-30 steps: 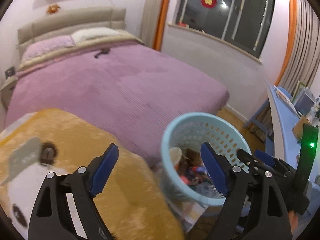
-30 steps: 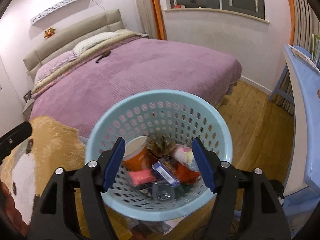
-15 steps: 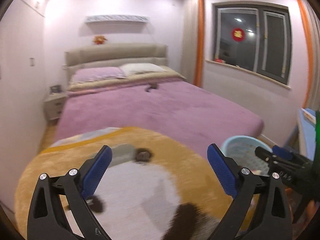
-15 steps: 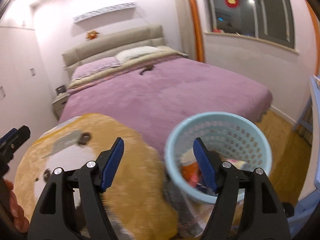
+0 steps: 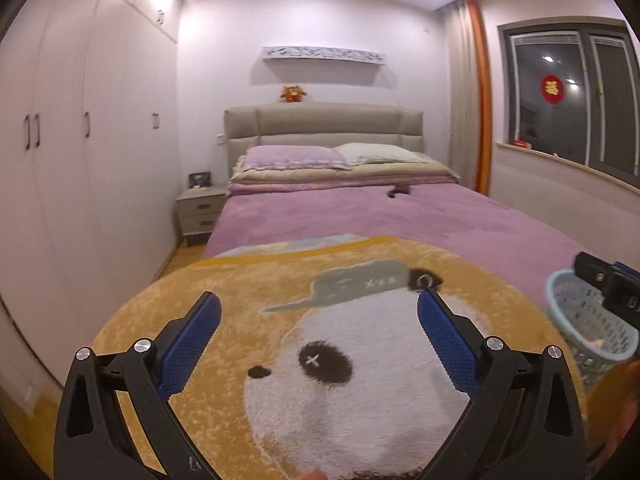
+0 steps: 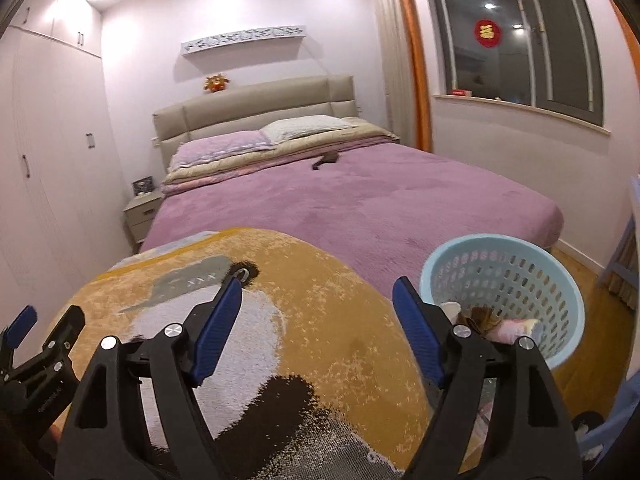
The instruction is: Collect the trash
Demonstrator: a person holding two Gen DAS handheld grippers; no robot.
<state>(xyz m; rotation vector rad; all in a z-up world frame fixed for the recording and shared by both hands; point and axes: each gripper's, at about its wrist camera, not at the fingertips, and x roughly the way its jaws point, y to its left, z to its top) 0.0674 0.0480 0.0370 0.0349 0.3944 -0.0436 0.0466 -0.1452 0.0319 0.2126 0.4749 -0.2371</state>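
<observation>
A light blue perforated basket (image 6: 516,272) stands on the floor at the foot of the bed, right of the right gripper, with several pieces of trash (image 6: 500,324) inside. It also shows at the right edge of the left wrist view (image 5: 588,320). My right gripper (image 6: 320,312) is open and empty above the yellow panda blanket (image 6: 320,280). My left gripper (image 5: 320,316) is open and empty over the same blanket (image 5: 240,280). A small dark object (image 6: 326,159) lies on the purple bed, far off near the pillows; it also shows in the left wrist view (image 5: 400,190).
The purple bed (image 6: 380,196) fills the middle. A nightstand (image 5: 200,212) and white wardrobes (image 5: 60,160) stand at the left. A window (image 6: 520,36) with orange curtains is at the right. Wooden floor (image 6: 600,320) lies right of the basket.
Both grippers have risen and swung left, away from the basket. The basket has slid from the centre to the right of both views. The blanket and headboard now fill the views.
</observation>
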